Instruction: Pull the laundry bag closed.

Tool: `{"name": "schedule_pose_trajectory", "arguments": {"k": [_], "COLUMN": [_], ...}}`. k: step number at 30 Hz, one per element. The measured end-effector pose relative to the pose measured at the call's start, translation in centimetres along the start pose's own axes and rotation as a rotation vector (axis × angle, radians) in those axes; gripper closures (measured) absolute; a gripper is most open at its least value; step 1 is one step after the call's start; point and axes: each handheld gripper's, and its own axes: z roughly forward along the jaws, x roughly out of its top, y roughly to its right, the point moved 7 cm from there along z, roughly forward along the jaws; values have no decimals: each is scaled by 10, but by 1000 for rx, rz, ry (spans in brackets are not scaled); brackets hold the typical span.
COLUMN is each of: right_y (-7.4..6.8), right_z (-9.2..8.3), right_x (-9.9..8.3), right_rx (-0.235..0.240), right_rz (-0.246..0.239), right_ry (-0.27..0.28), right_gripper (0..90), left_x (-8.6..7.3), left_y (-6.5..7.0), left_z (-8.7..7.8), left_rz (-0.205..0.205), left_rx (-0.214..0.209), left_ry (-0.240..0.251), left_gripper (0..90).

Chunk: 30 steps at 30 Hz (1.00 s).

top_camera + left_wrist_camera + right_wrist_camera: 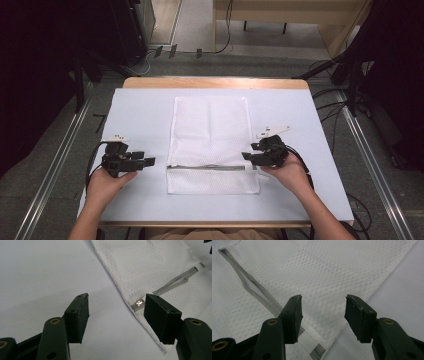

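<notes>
I have a white mesh bag (210,142) lying flat in the middle of the desk (140,110), its grey zipper (210,168) running across near my edge. My left hand-held gripper (149,162) sits on the desk just left of the bag, jaws spread with nothing between them; in the left gripper view the metal zipper pull (139,303) shows at the bag's near side edge, just by one jaw. My right hand-held gripper (246,156) is at the bag's right edge, at the zipper's end; its jaws stand apart over the mesh and the bag's hem, pinching nothing. In the right gripper view the zipper bows open a little
</notes>
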Motion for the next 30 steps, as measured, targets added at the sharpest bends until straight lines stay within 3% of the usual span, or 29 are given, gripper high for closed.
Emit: {"name": "schedule_pose_trajectory", "arguments": {"k": [6,16,30], "right_y": [-10,-34,-57], "right_z": [4,17,28], "right_x": [5,17,33], "right_rx": [16,60,100], "right_rz": [-6,-69,-80], "right_ry": [-9,-28,-32], "right_gripper": [493,494,525], "left_x": [0,-1,-3], "left_y": [0,-1,0], "left_z": [-1,0,0], "left_rz": [-6,4,11], "left_rx": [9,15,23], "left_ry": [7,2,-9], "left_gripper": [370,370,373]}}
